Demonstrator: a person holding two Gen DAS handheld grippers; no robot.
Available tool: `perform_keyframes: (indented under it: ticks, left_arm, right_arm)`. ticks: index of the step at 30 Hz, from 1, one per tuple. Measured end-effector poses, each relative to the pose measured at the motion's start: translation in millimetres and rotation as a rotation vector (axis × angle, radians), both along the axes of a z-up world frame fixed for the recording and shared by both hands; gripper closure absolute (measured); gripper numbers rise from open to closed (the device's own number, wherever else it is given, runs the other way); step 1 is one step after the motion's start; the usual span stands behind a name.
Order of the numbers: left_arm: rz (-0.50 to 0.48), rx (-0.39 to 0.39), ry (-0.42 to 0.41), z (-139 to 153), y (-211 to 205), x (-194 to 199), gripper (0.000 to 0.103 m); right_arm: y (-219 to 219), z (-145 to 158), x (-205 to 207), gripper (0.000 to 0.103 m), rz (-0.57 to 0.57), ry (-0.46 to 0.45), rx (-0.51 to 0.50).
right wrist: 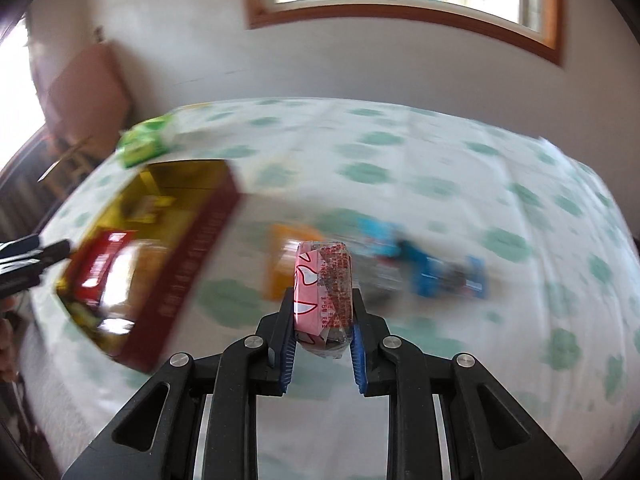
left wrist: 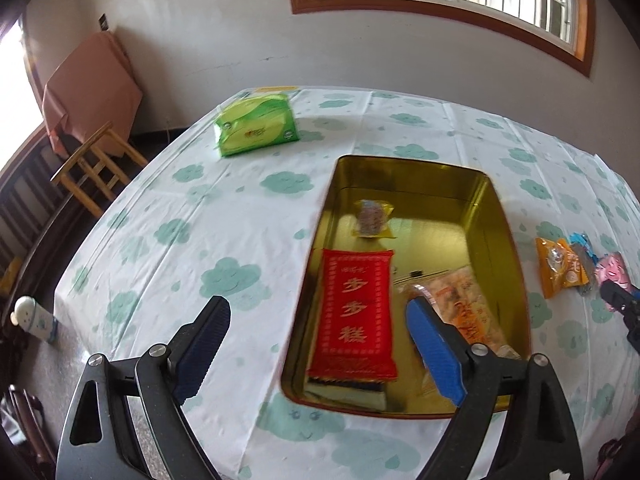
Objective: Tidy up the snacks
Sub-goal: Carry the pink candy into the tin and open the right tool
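In the right wrist view, the right gripper (right wrist: 323, 312) is clenched on a small pink snack packet with red print (right wrist: 323, 280), which stands upright at the centre of the frame, squeezed between the two blue-padded fingers and lifted clear of the cloth. Just behind the packet, blurred, lie an orange snack packet (right wrist: 285, 264) and, to the right of it, a blue snack packet (right wrist: 432, 272), both on the white tablecloth with green cloud prints (right wrist: 440, 168). At the left of the frame sits the open rectangular tin with a gold inside and dark red outer wall (right wrist: 192, 240).

In the left wrist view, the left gripper (left wrist: 318, 344) stands released, its blue pads wide apart with nothing pressed between them. It hovers over the near left part of the tin. Between the fingers, lower in the tin, lies a long red packet with gold characters (left wrist: 354, 316); to its right, partly behind the right finger, an orange-patterned clear packet (left wrist: 468, 312); beyond the red one, a small yellow packet (left wrist: 373, 219). A green tissue pack (left wrist: 256, 124) rests on the cloth at upper left. A wooden chair (left wrist: 94, 168) stands off the table's left edge.
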State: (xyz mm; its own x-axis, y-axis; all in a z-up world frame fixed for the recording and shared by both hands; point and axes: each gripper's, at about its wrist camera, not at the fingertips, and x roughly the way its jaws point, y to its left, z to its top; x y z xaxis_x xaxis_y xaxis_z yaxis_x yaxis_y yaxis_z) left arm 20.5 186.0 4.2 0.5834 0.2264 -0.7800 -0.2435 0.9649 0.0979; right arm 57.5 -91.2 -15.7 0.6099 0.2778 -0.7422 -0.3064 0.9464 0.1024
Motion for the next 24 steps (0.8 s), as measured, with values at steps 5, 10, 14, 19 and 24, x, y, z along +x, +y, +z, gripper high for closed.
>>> perform_keyframes:
  ticks: [5, 10, 14, 19, 24]
  left_arm:
    - [0.049, -0.011, 0.0, -1, 17, -9, 0.015]
    - [0.093, -0.012, 0.005, -3, 36, -16, 0.015]
    - [0.113, -0.017, 0.007, -4, 47, -19, 0.015]
    - [0.128, -0.029, 0.009, -6, 57, -22, 0.015]
    - [0.138, -0.041, 0.009, -7, 63, -25, 0.015]
  right_arm:
    - [54, 8, -3, 0.079, 0.102, -0.009, -0.007]
    - [88, 11, -4, 0.079, 0.158, -0.006, -0.024]
    - [113, 7, -1, 0.079, 0.18, 0.005, -0.048]
    - [131, 1, 4, 0.079, 0.198, 0.012, -0.086]
    - [165, -12, 15, 0.079, 0.214, 0.015, -0.102]
